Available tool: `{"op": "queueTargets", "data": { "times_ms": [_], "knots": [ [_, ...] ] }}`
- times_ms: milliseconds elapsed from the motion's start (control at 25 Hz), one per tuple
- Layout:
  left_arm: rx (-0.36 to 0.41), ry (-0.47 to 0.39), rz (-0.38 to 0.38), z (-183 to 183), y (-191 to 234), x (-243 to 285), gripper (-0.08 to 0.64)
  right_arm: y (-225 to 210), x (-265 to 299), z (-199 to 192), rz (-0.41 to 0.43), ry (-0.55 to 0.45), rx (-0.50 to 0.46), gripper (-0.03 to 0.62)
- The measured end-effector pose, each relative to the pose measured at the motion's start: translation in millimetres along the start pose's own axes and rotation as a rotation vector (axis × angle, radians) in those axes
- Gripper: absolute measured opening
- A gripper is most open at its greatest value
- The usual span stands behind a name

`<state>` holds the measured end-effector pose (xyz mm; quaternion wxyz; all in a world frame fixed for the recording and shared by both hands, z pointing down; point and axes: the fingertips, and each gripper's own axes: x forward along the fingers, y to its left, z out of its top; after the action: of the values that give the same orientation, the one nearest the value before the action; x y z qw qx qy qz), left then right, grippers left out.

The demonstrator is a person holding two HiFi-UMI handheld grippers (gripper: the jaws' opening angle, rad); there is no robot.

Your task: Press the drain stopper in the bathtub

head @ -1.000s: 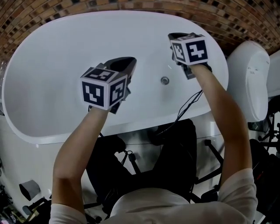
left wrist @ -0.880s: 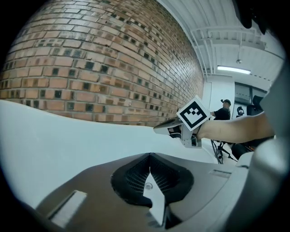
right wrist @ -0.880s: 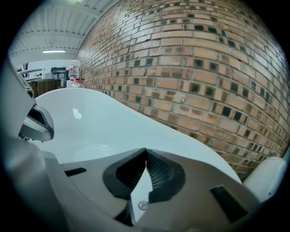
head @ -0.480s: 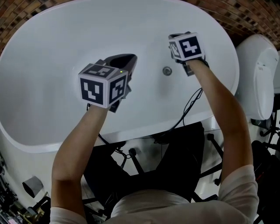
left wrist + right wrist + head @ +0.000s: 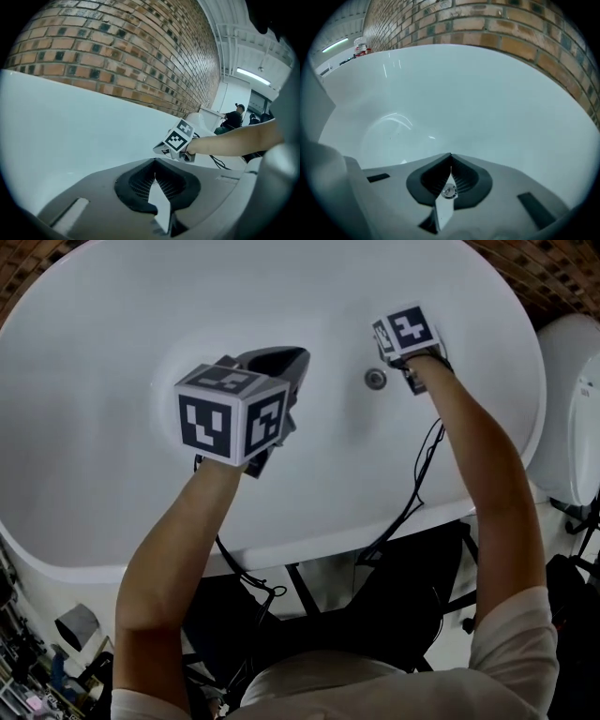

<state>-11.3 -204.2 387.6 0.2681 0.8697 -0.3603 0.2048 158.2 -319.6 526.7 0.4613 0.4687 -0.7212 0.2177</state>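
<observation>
The round metal drain stopper [image 5: 375,379] sits in the floor of the white bathtub [image 5: 112,343]. My right gripper hangs just to its right with its marker cube [image 5: 406,331] covering the jaws. In the right gripper view the right gripper [image 5: 451,157] is shut, and the stopper [image 5: 449,191] shows through the slit below the tips. My left gripper [image 5: 296,358] is held over the middle of the tub, left of the stopper, shut and empty. The left gripper view shows its tips [image 5: 154,161] meeting, with the right gripper's cube [image 5: 178,139] beyond.
A brick wall [image 5: 117,51] runs behind the tub. A white fixture [image 5: 574,399] stands to the tub's right. Black cables [image 5: 412,493] trail over the near rim to dark gear on the floor. A person [image 5: 233,119] stands far off.
The head view has shifted forward over the tub. Both grippers have reached farther in, and the right gripper has come closer to the stopper.
</observation>
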Motion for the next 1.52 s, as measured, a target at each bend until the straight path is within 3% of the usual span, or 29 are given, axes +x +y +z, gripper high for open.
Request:
{"op": "queueTargets", "data": {
  "times_ms": [280,640,1080,1520],
  "knots": [
    [-0.041,0.056,-0.015,-20,11,20,0.008,-10,53,-43,0.003,0.122,0.023,0.015],
    [-0.072,0.097,-0.042,-37,9,17,0.008,1,113,-107,0.098,0.304,0.018,0.015],
    [-0.104,0.225,-0.09,-72,5,40,0.008,4,153,-176,0.208,0.436,0.107,0.015],
    [-0.099,0.293,-0.197,-86,-24,43,0.008,7,170,-201,0.239,0.512,0.119,0.017]
  ]
}}
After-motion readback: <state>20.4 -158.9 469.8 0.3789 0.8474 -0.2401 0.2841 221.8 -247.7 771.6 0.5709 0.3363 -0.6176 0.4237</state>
